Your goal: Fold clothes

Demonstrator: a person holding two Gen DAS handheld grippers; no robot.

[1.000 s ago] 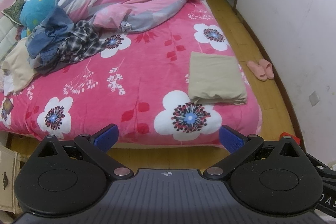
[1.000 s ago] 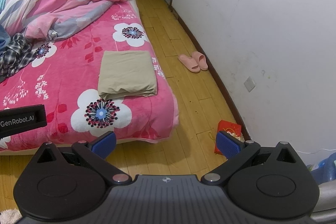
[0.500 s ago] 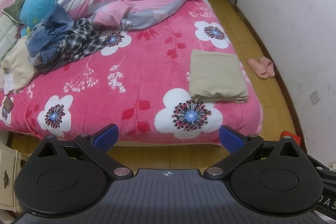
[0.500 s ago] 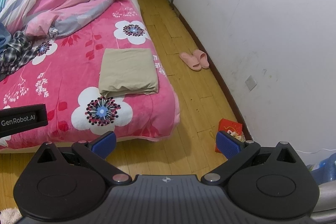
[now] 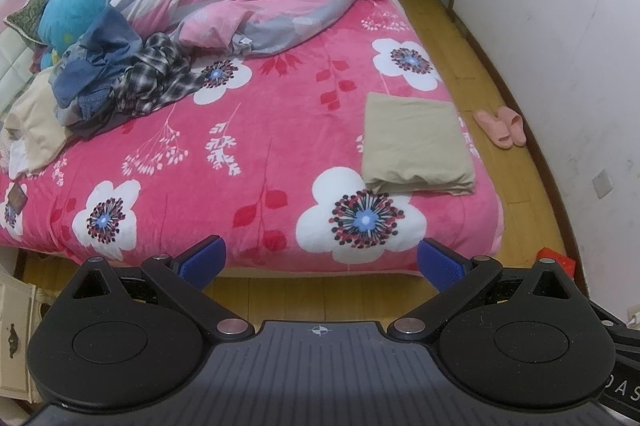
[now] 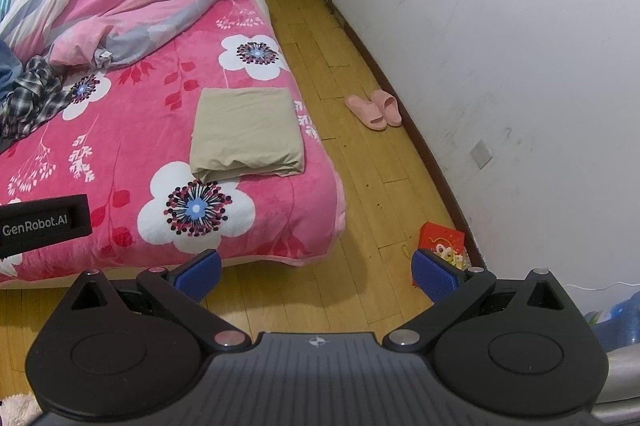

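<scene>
Both grippers, left [image 5: 320, 258] and right [image 6: 316, 266], wide open and empty, have backed slightly off the flat-folded beige cloth [image 5: 414, 142] near the bed corner: fold done, crumpled blue-and-plaid clothes heap [image 5: 120, 78] next.

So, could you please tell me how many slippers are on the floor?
2: a pink pair lying side by side, one slipper nearer the bed, the other slipper nearer the wall.

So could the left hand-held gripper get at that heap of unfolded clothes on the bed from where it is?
Probably not yet. The left hand-held gripper is open and hangs off the bed's near edge, while the clothes heap lies far across the pink blanket. Nothing blocks the way; it just needs moving closer.
</scene>
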